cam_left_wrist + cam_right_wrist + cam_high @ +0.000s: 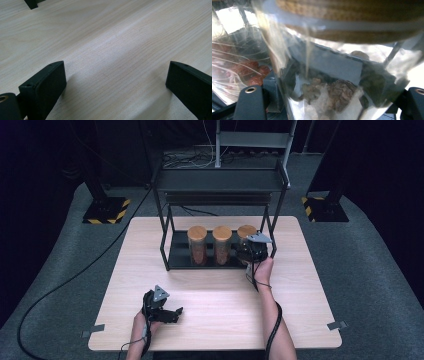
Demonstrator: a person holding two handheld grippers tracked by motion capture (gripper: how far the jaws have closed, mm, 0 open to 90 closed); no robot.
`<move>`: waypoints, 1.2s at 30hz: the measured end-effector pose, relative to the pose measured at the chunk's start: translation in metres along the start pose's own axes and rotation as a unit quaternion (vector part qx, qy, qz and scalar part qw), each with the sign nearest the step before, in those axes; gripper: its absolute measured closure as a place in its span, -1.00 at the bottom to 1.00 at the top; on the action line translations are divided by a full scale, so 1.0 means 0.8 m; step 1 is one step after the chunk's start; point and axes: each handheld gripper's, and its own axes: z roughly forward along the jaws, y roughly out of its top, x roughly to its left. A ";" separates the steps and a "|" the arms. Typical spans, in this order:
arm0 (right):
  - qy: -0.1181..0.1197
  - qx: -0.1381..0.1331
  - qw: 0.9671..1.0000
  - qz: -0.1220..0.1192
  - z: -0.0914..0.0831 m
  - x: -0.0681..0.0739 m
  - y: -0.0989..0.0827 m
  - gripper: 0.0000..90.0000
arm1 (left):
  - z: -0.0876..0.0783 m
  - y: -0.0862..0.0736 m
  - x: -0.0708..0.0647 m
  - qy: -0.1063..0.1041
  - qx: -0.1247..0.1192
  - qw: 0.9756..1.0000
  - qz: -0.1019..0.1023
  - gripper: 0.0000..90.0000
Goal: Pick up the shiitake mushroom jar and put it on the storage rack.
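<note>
Three cork-lidded jars in a row on the lower tray of a black metal rack (167,227) at the far middle of the tabletop (210,305). Right claw (251,251) pinched around the rightmost jar (246,233), jaws pressed on its glass just below the cork lid, as the right gripper view bears out: clear wall of that jar (332,75) right up against the lens, brownish lumps inside, cork band across the top. Neighbouring jar with reddish contents (249,70) just beside it, touching or nearly so; hard to say through the glare. Middle jar (222,245) and left jar (197,245) upright and untouched.

Left claw (170,312) spread wide, hovering low over bare wood near the front edge, well apart from the rack and holding nothing.

Judged from this: grasp secured, nothing more. Whether the jar's base rests on the tray or is already lifted off it, unclear here. Probably left to do: drawing the jar out from under the rack's upper shelf and setting it down on the open tabletop. Left claw possibly waiting to help.
</note>
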 end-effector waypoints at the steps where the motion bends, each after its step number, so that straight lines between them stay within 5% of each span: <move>1: 0.000 -0.001 1.000 0.000 0.001 0.000 0.000 -0.45 | 0.000 0.000 0.000 0.000 0.000 1.000 0.000 -0.95; 20: 0.004 -0.027 0.999 0.022 0.005 0.004 -0.010 -0.45 | 0.000 0.000 0.000 0.000 0.000 1.000 0.000 -0.95; 36: 0.012 -0.019 1.000 0.018 0.005 0.003 -0.008 -0.46 | 0.000 0.000 0.000 0.001 0.000 1.000 0.001 -0.95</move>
